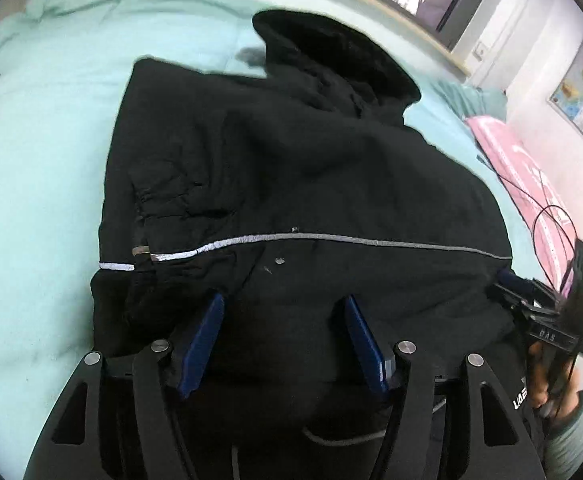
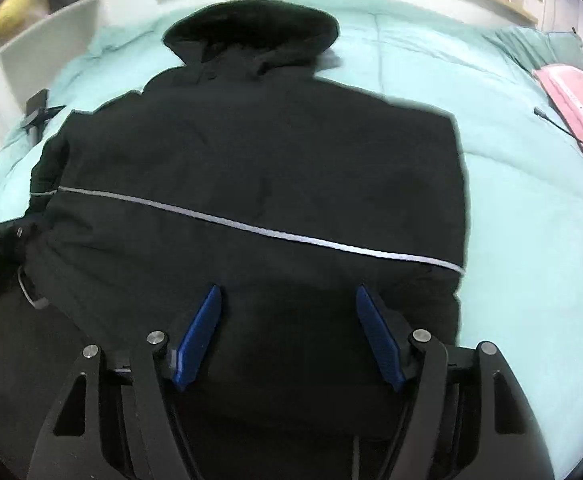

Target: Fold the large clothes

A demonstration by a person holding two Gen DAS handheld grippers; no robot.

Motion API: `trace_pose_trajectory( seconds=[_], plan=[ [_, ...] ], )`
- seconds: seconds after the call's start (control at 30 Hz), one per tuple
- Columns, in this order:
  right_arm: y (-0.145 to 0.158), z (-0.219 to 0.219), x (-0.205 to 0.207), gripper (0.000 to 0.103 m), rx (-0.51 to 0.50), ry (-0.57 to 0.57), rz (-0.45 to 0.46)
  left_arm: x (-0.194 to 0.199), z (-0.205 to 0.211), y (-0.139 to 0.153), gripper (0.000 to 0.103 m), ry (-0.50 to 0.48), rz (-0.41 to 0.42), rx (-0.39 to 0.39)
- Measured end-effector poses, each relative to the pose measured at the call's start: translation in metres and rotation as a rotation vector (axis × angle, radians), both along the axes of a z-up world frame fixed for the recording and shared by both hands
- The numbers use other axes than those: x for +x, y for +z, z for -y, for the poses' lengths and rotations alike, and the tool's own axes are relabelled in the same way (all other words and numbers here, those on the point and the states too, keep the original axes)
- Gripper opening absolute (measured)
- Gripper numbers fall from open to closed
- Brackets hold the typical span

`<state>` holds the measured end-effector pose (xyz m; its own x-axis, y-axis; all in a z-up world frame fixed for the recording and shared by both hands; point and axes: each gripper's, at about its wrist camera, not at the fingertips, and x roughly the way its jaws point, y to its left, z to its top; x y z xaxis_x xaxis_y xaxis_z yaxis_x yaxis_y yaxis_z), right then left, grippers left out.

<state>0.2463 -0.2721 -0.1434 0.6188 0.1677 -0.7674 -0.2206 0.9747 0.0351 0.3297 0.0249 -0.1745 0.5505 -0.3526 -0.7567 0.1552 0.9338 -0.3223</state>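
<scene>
**Two open grippers above the hem of a black hooded jacket on a bed**

Left gripper (image 1: 283,300): jaws spread wide, the blue pads (image 1: 203,344) apart and clamping nothing; the dark fabric of the black hooded jacket (image 1: 291,168) fills the gap between and below them, though contact with the cloth cannot be told. Right gripper (image 2: 287,292): jaws likewise wide apart, blue pads (image 2: 197,340) holding nothing, poised over the near edge of the same jacket (image 2: 251,160). In the left wrist view the right gripper appears at the right margin (image 1: 547,320), just beside the jacket's right edge, gripped by a hand (image 1: 551,384) in a grey-green sleeve. The jacket lies spread flat, back side up, on a pale turquoise bedspread (image 1: 43,152), hood (image 2: 251,24) pointing away from the grippers, hem nearest them. A thin reflective stripe (image 2: 251,228) crosses the lower back from edge to edge. A pink cloth (image 1: 511,160) lies on the bed well to the right of the jacket, with thin black cables (image 1: 547,216) running over it. A small black device (image 2: 37,108) rests on the bedspread near the jacket's left shoulder
</scene>
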Motion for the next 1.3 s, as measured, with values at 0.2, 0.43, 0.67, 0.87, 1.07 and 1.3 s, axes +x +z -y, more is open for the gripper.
trace_pose_trajectory(
  seconds=[0.2,0.43,0.67,0.87,1.07,1.3],
  plan=[
    [0.002,0.000,-0.013,0.072,-0.001,-0.037,0.060,-0.013,-0.001,0.004,0.065,-0.002,0.035,-0.008],
    [-0.002,-0.001,-0.020,0.073,-0.005,-0.048,0.096,-0.023,-0.003,0.002,0.065,-0.005,0.048,0.004],
    [0.003,-0.001,-0.006,0.075,-0.014,-0.059,-0.021,0.003,0.000,0.021,0.065,-0.035,-0.096,0.028],
    [0.064,0.015,0.023,0.075,0.108,-0.064,-0.206,0.010,-0.017,0.131,0.065,-0.023,-0.048,-0.012],
    [0.151,0.025,0.095,0.076,0.194,-0.116,-0.137,0.071,-0.022,0.196,0.070,0.050,0.019,-0.017],
    [0.151,0.015,0.211,0.075,0.227,-0.142,-0.163,0.202,-0.004,0.161,0.070,0.050,-0.040,-0.013]
  ],
)
